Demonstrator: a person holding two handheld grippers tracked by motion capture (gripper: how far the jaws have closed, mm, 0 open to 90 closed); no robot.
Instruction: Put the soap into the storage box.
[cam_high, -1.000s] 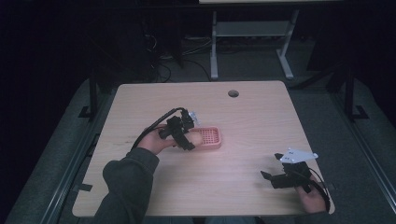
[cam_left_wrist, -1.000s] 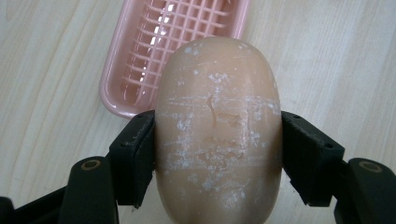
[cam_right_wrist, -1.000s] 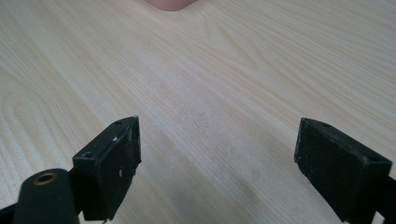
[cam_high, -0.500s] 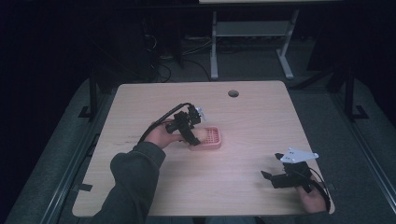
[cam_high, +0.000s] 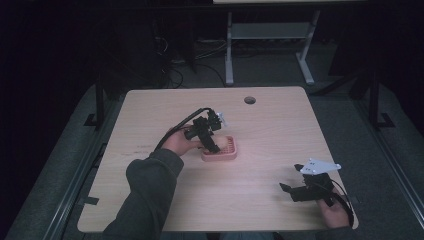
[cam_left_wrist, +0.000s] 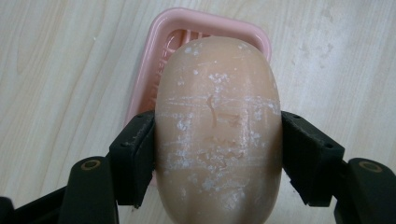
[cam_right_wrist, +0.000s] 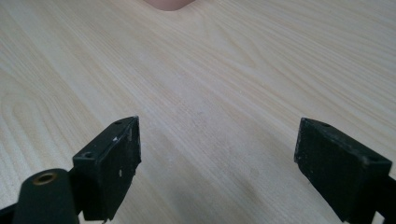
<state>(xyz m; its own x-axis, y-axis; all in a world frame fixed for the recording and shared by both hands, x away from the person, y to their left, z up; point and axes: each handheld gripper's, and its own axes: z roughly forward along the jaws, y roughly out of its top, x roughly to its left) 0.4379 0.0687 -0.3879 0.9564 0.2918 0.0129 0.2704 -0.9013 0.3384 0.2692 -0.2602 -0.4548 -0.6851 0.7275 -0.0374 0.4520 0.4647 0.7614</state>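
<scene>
A tan oval bar of soap, scuffed with white marks, is clamped between the jaws of my left gripper. It hangs over a pink ribbed soap dish on the wooden table. From above, the left gripper points down at the left part of the soap dish, near the table's middle, and the soap shows as a pale lump. My right gripper rests low near the front right corner, open, with bare wood between its jaws.
The wooden table has a round cable hole near its far edge. A metal stand is on the dark floor behind the table. A corner of the pink dish shows at the top of the right gripper view.
My left gripper has moved right and forward from beside the dish to over it, carrying the soap. The right gripper has stayed put.
</scene>
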